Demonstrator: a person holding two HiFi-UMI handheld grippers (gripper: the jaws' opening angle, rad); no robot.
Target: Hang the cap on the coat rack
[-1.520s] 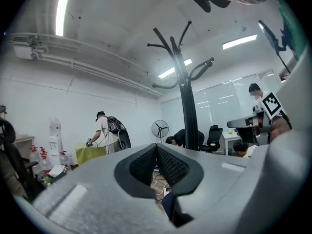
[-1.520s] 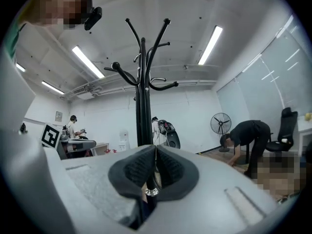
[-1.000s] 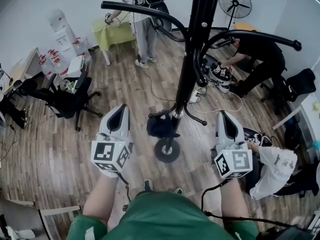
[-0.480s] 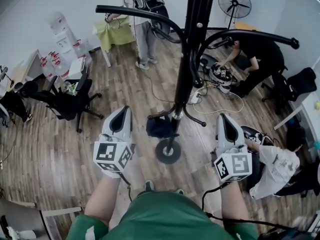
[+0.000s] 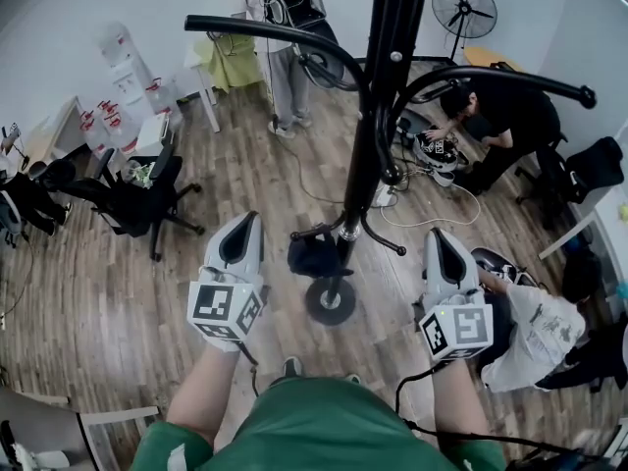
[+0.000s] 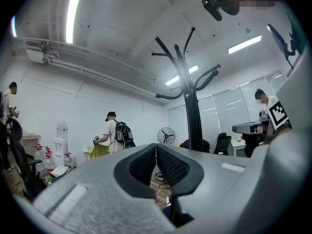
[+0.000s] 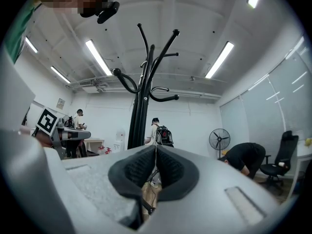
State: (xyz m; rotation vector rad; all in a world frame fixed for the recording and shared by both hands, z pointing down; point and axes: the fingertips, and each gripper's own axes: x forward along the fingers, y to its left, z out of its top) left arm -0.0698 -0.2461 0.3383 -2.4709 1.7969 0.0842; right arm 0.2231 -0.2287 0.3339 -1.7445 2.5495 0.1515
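Head view: holding the left gripper (image 5: pixel 240 226) and the right gripper (image 5: pixel 439 235) level, one on either side of the rack (image 5: pixel 365 155), well apart from each other and touching nothing.

Left gripper view: pressing the fingers (image 6: pixel 144 165) together, with nothing gripped between them.

Right gripper view: pressing the fingers (image 7: pixel 139 167) tip to tip as well, carrying nothing.

Head view again: seeing the cap (image 5: pixel 314 253), a dark lump low against the pole, apparently hanging by a short lower hook just above the round base (image 5: pixel 329 299) on the wood floor (image 5: pixel 118 302). Lying between the two grippers, nearer the left one, touching neither.

Spreading out from the rack's upper part, long curved arms.

Standing beyond the rack, a person with a backpack (image 5: pixel 285 27) beside a cloth-covered surface (image 5: pixel 224 65). Bending over gear on the floor to the right, another person in black (image 5: pixel 500 106). Sitting off to the left, a dark chair (image 5: pixel 132 199). Standing at the back, a fan (image 5: pixel 463 8).
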